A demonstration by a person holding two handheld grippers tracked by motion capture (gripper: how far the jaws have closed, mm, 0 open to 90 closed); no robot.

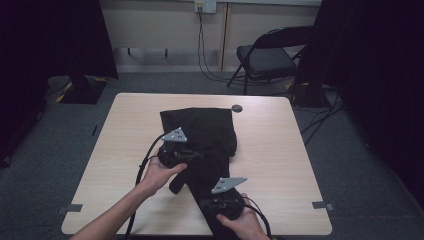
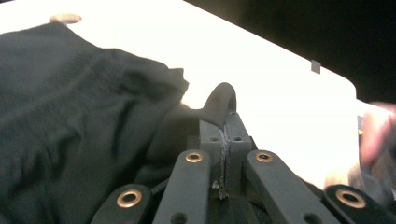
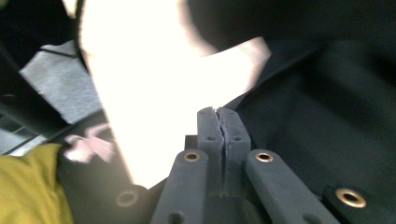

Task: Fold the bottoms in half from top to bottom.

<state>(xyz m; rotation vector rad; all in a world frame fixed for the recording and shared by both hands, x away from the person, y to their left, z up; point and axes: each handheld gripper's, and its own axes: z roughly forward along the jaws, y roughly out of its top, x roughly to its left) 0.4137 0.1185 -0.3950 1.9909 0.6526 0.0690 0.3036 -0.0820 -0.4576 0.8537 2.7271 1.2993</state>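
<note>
Black fabric, a folded garment (image 1: 202,137), lies down the middle of the pale wooden table (image 1: 280,150), its near end reaching the table's front edge. Nearest the camera in the high view, the right gripper (image 1: 222,204) sits at that front edge over the garment's near end, held in the person's right hand (image 1: 245,222); in the right gripper view its jaws stand pressed together with the dark cloth beside and beneath them, and whether any fabric is caught between the pads cannot be told. Farther in, the left gripper (image 1: 192,155), held in the left hand (image 1: 157,175), is at the garment's left edge; in the left gripper view its jaws are clamped on a pinched fold of the cloth (image 2: 219,105), which rises in a small loop above the pads. Beyond the garment, a small dark round disc (image 1: 237,108) lies near the table's far edge. Farthest off, a black folding chair (image 1: 267,57) stands on the grey floor by the wall.
</note>
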